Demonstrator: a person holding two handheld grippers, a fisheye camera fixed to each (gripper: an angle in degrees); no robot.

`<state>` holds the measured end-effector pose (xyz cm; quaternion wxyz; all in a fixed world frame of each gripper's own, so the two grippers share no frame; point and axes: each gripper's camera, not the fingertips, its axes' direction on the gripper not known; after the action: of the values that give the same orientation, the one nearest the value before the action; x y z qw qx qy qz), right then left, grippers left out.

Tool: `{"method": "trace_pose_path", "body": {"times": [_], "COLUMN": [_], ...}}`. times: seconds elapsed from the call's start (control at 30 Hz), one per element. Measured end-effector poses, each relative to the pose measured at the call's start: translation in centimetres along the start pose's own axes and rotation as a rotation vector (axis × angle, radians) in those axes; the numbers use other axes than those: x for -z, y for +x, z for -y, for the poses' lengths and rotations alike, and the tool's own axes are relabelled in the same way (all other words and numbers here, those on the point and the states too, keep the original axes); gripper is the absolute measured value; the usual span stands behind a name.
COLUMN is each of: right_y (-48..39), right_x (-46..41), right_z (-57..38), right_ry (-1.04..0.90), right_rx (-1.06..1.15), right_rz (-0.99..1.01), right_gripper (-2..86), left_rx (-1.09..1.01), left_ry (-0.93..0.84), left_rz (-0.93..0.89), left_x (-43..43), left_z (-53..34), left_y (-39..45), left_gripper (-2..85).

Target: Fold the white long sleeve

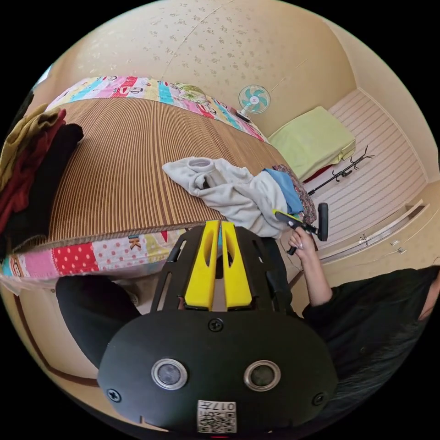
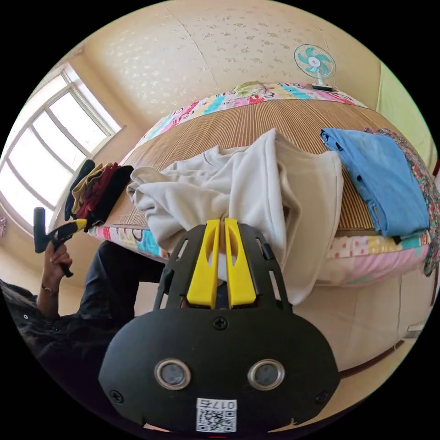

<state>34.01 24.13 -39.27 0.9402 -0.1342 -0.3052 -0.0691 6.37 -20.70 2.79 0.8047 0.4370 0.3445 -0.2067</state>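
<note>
A bed (image 2: 293, 114) topped with a brown striped mat, its patchwork quilt showing at the edges, carries every garment. The crumpled white long sleeve (image 2: 238, 188) lies just beyond the right gripper's yellow fingers (image 2: 205, 266) and spills over the near edge, with folded blue clothing (image 2: 380, 183) and a floral piece (image 2: 424, 183) to the right of those fingers. A pile of dark, red and olive clothes (image 2: 94, 190) sits well off to their left, and a small fan (image 2: 314, 62) stands at the far edge.

The white long sleeve (image 2: 256, 192) hides the right tool's (image 2: 222, 225) tips; the floral cloth (image 2: 424, 183) is cut off.
</note>
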Motion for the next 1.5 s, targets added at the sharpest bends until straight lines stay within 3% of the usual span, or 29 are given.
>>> {"method": "trace_pose_path", "body": {"times": [0.1,0.27,0.4,0.53,0.63,0.77,0.87,0.93,1.1,1.13,1.2,1.3,1.4,1.5], "right_y": [-0.2,-1.0,-0.4,0.9,1.9,4.8,1.5,-1.9,-14.5,-15.8,-21.3,-28.1,-32.5,-33.6], "right_x": [1.4,6.8,11.0,8.4,1.9,-10.5,-8.4,-5.4,14.2,16.5,25.4,34.6,39.8,42.5], "right_z": [-4.1,-4.3,3.4,14.6,23.2,27.3,25.9,24.1,17.3,16.2,11.7,7.1,5.0,6.1], "right_ry": [-0.03,-0.006,0.125,0.068,-0.093,-0.581,-0.514,-0.417,0.239,0.334,0.723,1.058,1.237,1.198], "right_rx": [0.011,0.176,0.24,0.21,0.21,0.125,0.138,0.162,0.054,0.04,0.036,0.077,0.094,0.044], "right_rz": [0.243,0.299,0.143,-0.068,-0.222,-0.486,-0.5,-0.589,-0.635,-0.622,-0.581,-0.515,-0.498,-0.384], "right_gripper": [3.2,4.1,7.3,9.4,10.7,9.8,4.8,3.8,2.1,2.0,2.0,2.2,2.4,2.4], "left_rx": [-0.084,-0.197,-0.22,-0.165,-0.194,-0.198,-0.125,-0.083,0.067,0.032,-0.082,-0.233,-0.331,-0.262], "left_ry": [-0.05,-0.183,-0.36,-0.553,-0.467,-0.436,-0.394,-0.234,0.212,0.316,0.503,0.748,0.882,0.952], "left_rz": [0.018,0.126,0.294,0.327,0.346,0.348,0.338,0.22,-0.123,-0.137,-0.132,-0.185,-0.17,-0.284], "left_x": [-2.0,-8.2,-15.8,-21.5,-20.2,-18.3,-15.1,-10.0,5.2,9.2,15.7,26.2,33.3,37.4], "left_z": [7.2,18.0,22.8,22.1,20.0,16.9,14.4,12.0,7.5,6.6,5.2,2.8,0.9,-0.2], "left_y": [-0.5,-0.9,-3.0,-5.6,-4.7,-3.8,-3.7,-3.6,-2.8,-1.4,1.5,6.4,10.2,10.6], "left_gripper": [5.2,7.6,8.3,9.2,8.7,3.8,1.1,0.4,-0.3,-0.3,-0.4,-0.3,-0.3,-0.3]}}
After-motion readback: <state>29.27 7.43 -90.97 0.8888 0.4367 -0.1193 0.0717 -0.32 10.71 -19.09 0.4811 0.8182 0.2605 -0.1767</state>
